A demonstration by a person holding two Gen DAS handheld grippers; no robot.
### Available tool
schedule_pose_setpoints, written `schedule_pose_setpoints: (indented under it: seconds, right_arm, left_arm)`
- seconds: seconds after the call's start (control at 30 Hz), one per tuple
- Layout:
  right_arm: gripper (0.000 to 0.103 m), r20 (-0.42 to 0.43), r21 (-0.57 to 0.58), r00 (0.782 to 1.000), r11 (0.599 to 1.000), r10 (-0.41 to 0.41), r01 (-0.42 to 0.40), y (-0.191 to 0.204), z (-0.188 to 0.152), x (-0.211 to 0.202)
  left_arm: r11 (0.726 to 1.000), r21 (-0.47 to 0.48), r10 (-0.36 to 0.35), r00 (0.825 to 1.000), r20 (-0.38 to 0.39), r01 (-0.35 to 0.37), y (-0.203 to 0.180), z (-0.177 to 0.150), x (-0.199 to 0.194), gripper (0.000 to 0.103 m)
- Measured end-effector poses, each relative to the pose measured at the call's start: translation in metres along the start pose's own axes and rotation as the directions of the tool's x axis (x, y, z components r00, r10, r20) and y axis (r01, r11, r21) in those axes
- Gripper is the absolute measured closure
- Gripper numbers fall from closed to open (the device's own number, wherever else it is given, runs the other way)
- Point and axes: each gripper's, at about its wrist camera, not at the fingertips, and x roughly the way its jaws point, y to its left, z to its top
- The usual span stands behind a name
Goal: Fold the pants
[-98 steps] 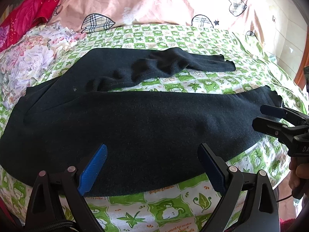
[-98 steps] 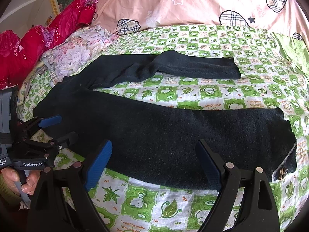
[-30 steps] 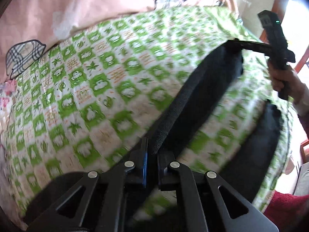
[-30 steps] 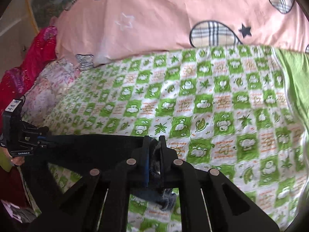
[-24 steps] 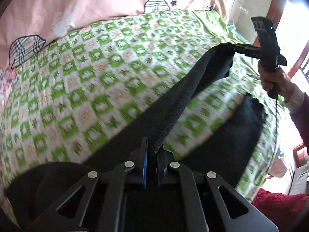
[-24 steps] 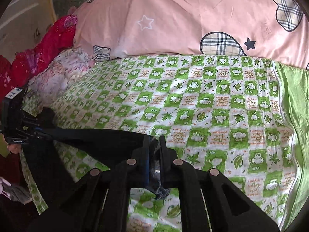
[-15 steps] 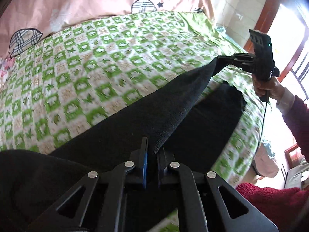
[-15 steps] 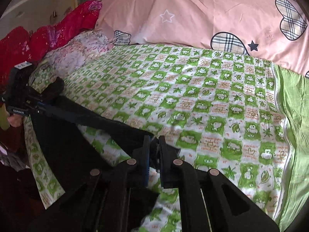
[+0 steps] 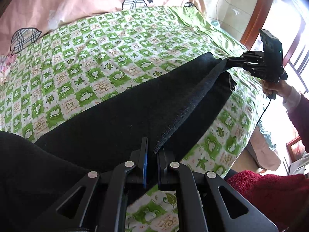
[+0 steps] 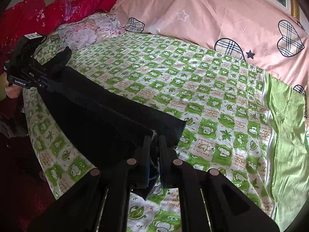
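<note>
Since half a second earlier, the far leg of the pants had come down toward me, so that it lay almost flat over the near leg on the green checked bedsheet rather than hanging stretched above it. I held the left gripper with its jaws narrow, pinching the upper edge of the pants near the waist end; the right gripper was likewise closed tight on the cuff end. I judged both grips were kept taut so the top leg would land square, edge to edge, on the lower one. Between the two grippers the fabric ran as a straight raised ridge. At the cuff, toward the pink pillow, one corner projected past the layer beneath, suggesting imperfect alignment. I could not see the pad faces behind the cloth, nor the waistband, which was cut off at the frame's lower left.
</note>
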Motion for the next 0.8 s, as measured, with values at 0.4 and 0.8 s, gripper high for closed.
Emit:
schedule_pose_setpoints:
  seconds: [0.4,0.8]
  right_arm:
    - [0.095,-0.099,0.075,0.995,0.997,0.008,0.000,0.004,-0.032,0.021]
    - [0.048,-0.118,0.076,0.993,0.997,-0.005,0.014,0.030,-0.025,-0.009]
  left_arm:
    - [0.997,-0.063,-0.051,0.997,-0.063,0.047,0.002,-0.028,0.034,0.095]
    - [0.985,-0.144,-0.101,0.994,-0.030,0.095,0.001,-0.047,0.015,0.055]
